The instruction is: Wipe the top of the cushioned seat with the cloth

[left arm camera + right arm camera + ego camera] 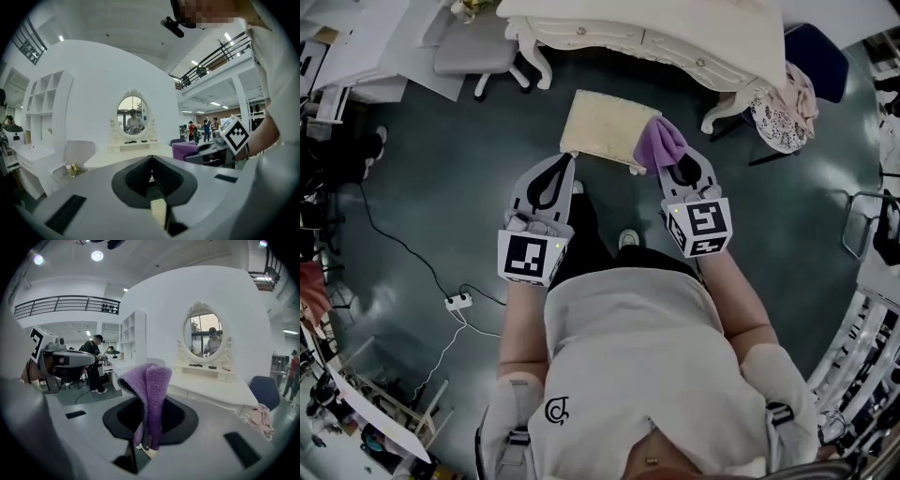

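The person stands on the dark floor [441, 187] facing a white dressing table [675, 37], with a gripper in each hand held out in front at about the same height. The right gripper [146, 437] has its fingers closed on a purple cloth [149, 390], which is pinched low down, so that its folded upper part stands up above the fingers. In the head view the cloth lies over the near right corner of the cushioned seat [605, 127], a cream, square-topped stool standing on the floor just in front of the dressing table; whether the cloth touches the cushion cannot be told. The left gripper [151, 168] is empty, its fingers pressed together with nothing between them, and its tip sits just beside the near left corner of the seat. An oval mirror [132, 114] stands on the dressing table. A grey chair [473, 52] stands to the left of the dressing table and a blue chair [820, 52] to its right. A white power strip [457, 302] with its cable lies on the floor to the person's left.
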The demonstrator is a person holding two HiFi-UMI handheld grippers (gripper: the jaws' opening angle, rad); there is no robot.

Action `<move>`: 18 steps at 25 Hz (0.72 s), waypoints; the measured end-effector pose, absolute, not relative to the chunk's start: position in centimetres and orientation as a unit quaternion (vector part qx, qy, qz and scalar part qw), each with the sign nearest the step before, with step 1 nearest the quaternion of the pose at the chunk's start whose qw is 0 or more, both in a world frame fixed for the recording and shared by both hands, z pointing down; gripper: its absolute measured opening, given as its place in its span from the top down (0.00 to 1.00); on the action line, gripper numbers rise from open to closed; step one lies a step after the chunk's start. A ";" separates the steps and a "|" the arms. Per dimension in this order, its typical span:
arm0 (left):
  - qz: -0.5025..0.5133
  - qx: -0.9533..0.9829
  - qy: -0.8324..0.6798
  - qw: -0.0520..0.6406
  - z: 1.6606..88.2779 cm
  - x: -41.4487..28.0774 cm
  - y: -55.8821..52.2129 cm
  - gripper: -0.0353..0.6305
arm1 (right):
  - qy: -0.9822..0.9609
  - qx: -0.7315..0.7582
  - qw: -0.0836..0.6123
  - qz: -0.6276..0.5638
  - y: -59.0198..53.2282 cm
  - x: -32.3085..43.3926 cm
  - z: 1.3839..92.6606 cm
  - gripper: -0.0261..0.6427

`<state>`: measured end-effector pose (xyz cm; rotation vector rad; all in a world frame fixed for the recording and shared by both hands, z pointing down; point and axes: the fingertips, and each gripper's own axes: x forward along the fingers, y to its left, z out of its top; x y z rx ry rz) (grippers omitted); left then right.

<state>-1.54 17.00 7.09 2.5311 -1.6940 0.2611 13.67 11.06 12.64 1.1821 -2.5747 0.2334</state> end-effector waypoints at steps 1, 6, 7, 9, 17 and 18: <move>0.086 0.832 -0.546 0.045 7.6 -2.1 15.7 0.93 | -0.892 0.415 0.155 0.086 10.1 13.0 13.3 0.85; 0.089 0.858 -0.501 0.068 9.4 -5.3 9.2 0.93 | -0.875 0.436 0.171 0.123 5.4 8.6 16.3 0.85; 0.084 0.862 -0.495 0.069 9.3 -6.0 7.9 0.93 | -0.874 0.436 0.171 0.132 4.6 7.6 16.9 0.85; 0.078 0.869 -0.484 0.073 9.8 -7.3 5.5 0.93 | -0.872 0.432 0.177 0.146 3.0 5.3 18.2 0.85; 0.082 0.895 -0.430 0.091 16.9 -12.4 -0.8 0.93 | -0.861 0.412 0.249 0.162 -2.9 -2.4 29.4 0.85; 0.087 0.898 -0.419 0.097 18.2 -12.9 -1.4 0.93 | -0.858 0.410 0.262 0.166 -3.6 -3.0 31.3 0.85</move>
